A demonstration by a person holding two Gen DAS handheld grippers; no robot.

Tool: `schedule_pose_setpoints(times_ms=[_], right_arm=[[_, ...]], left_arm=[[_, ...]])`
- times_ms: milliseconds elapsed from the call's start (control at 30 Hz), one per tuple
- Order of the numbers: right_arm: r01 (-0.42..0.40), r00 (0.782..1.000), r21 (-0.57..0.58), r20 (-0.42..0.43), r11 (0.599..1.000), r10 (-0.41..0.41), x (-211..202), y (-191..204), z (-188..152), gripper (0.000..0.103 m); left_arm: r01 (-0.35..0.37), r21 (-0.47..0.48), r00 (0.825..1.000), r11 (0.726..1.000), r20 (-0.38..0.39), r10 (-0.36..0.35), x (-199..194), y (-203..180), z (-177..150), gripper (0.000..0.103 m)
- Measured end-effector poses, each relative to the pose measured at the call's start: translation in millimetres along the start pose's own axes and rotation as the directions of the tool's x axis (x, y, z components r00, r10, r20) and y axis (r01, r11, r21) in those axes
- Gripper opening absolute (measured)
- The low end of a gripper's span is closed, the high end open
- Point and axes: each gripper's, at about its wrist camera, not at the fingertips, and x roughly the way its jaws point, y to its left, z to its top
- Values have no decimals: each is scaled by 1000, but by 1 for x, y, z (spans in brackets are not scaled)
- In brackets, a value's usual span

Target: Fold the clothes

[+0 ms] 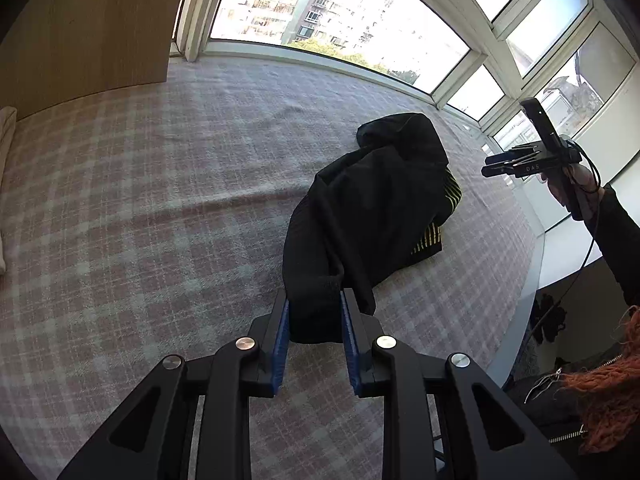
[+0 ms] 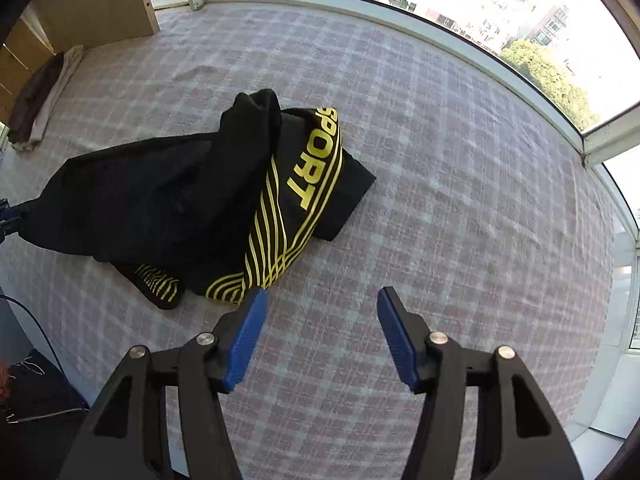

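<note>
A crumpled black garment with yellow stripes and "SPORT" lettering (image 2: 192, 208) lies on the pink-and-grey checked bed cover (image 2: 440, 200), one end clamped in the left hand-held gripper (image 1: 314, 336), while the right hand-held gripper (image 2: 320, 332) hangs above it, spread wide and empty.

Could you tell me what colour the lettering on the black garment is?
Yellow lettering on the black garment, clearest in the right wrist view.

Bright daylight through blown-out windows (image 1: 340, 8), soft shadows on the plaid cover (image 1: 160, 200), heavy fisheye bending, dark corners.
</note>
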Motion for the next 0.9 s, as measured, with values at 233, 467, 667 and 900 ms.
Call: schedule_pose_setpoints(times_ms=[233, 467, 667, 900], right_arm=[[50, 987, -164, -140, 985, -73, 63, 40, 128, 73], [-39, 947, -170, -322, 985, -18, 121, 39, 118, 8], [-34, 992, -97, -127, 995, 22, 49, 11, 99, 7], [-12, 983, 197, 182, 980, -25, -96, -47, -15, 7]], left_arm=[[-24, 17, 999, 1000, 47, 23, -13, 1, 8, 22], [-48, -5, 998, 999, 43, 48, -4, 12, 7, 22], [-65, -21, 994, 998, 86, 67, -10, 21, 30, 22], [-80, 105, 978, 991, 201, 57, -64, -10, 58, 23]])
